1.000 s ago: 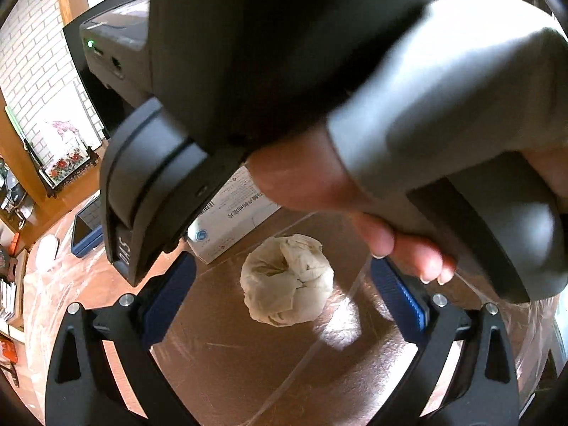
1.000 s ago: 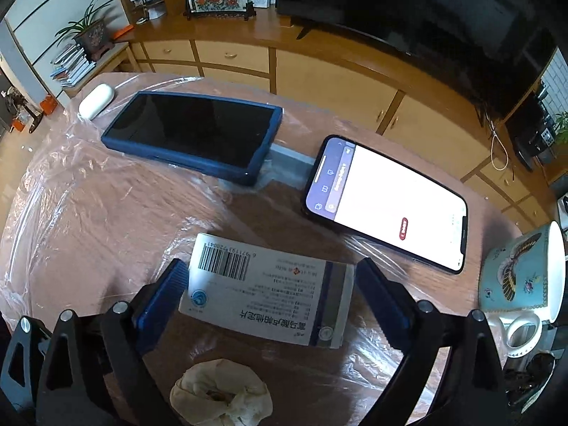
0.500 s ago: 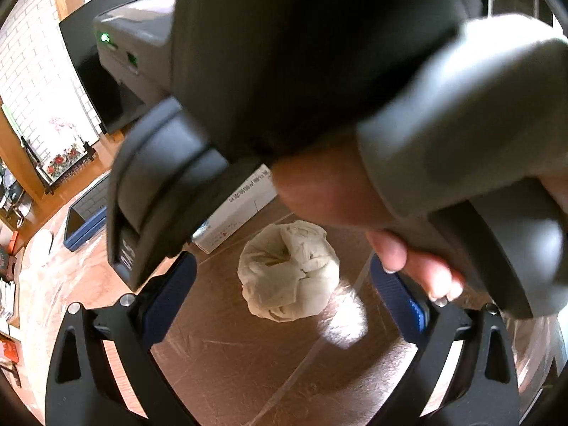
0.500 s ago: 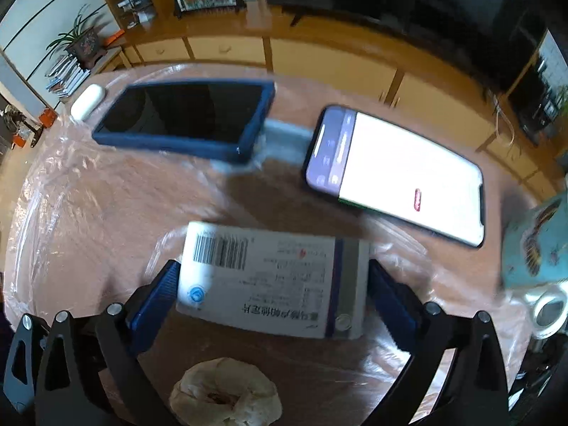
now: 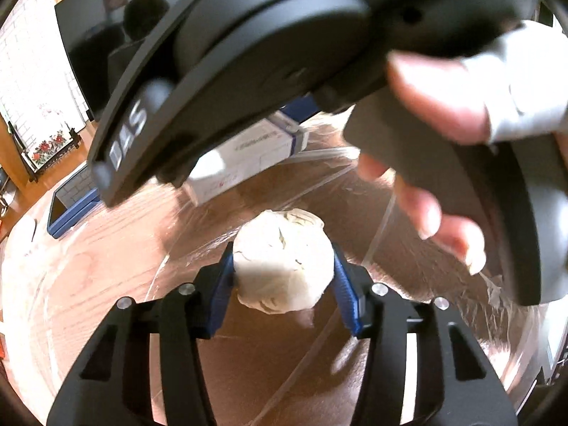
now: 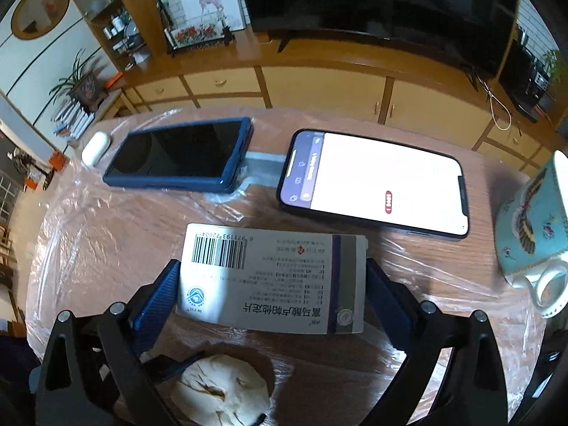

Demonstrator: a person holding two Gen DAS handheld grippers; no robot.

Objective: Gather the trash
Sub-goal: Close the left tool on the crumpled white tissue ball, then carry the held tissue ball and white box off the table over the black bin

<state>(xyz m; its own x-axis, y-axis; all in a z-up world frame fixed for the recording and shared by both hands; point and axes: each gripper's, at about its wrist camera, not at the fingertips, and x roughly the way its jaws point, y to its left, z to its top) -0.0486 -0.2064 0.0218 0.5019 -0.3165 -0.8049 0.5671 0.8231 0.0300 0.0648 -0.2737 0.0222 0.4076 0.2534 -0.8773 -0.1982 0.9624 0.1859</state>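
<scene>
A crumpled white paper ball (image 5: 284, 266) sits between the blue pads of my left gripper (image 5: 284, 273), which is shut on it just over the film-covered wooden table (image 5: 106, 266). The ball also shows at the bottom of the right wrist view (image 6: 220, 390). A white medicine box (image 6: 273, 278) with a barcode lies between the blue pads of my right gripper (image 6: 271, 296), which has closed on its two short ends. In the left wrist view the box (image 5: 248, 156) shows beyond the ball, partly hidden by the right gripper's body and the hand.
A dark tablet in a blue case (image 6: 181, 156), a lit phone (image 6: 372, 184) and a white earbud case (image 6: 94, 142) lie farther back. A turquoise mug (image 6: 532, 227) stands at the right. A wooden cabinet (image 6: 319, 85) with a television stands behind.
My left gripper has closed on the paper ball. My right gripper moved forward and closed on the medicine box's ends.
</scene>
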